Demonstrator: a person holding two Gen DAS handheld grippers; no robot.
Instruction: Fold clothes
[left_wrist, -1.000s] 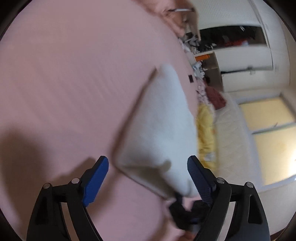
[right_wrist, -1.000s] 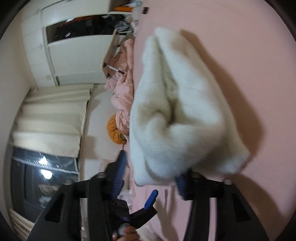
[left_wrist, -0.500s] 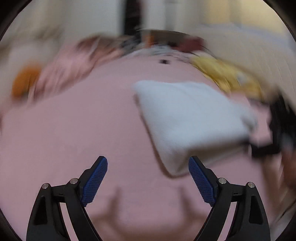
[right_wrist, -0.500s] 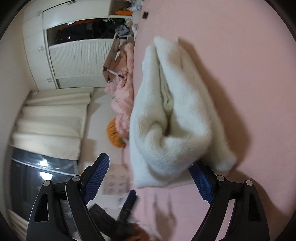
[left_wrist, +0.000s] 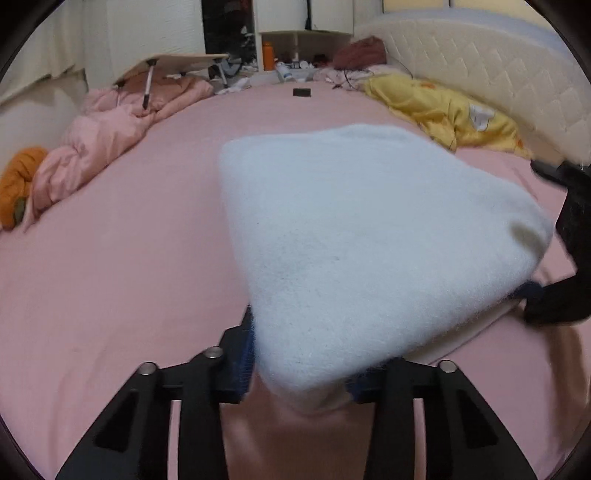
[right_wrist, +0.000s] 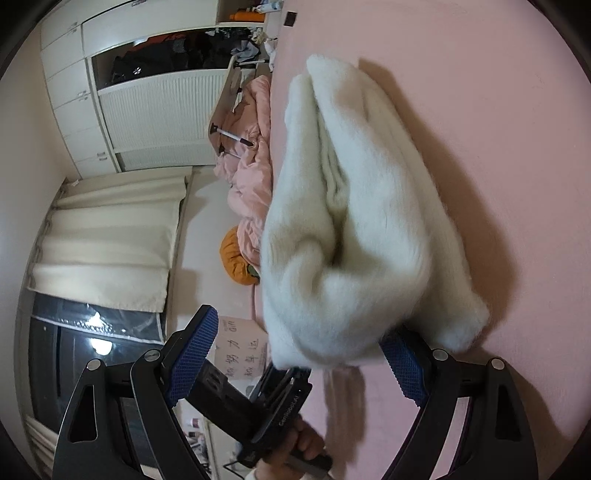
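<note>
A folded fluffy white garment (left_wrist: 362, 236) is held up off the pink bed sheet (left_wrist: 110, 258). My left gripper (left_wrist: 301, 373) is shut on its near corner, with the blue pads mostly buried in the fabric. In the right wrist view the same white garment (right_wrist: 362, 221) hangs as a thick folded bundle. My right gripper (right_wrist: 295, 354) has its jaws wide apart, with one blue pad (right_wrist: 194, 350) bare and the other under the garment's edge. The left gripper's black body shows in the right wrist view (right_wrist: 258, 402), and the right gripper shows in the left wrist view (left_wrist: 569, 258).
A pink duvet (left_wrist: 122, 125) and an orange bundle (left_wrist: 18, 181) lie along the bed's left edge. A yellow garment (left_wrist: 443, 107) lies by the quilted headboard (left_wrist: 480, 66). A small folding table (left_wrist: 177, 62) and cluttered shelves stand at the far end. A wardrobe (right_wrist: 147, 110) shows beside the bed.
My left gripper has swung round, moved in and closed on the white garment's near corner. My right gripper opened about half a second ago and stays open.
</note>
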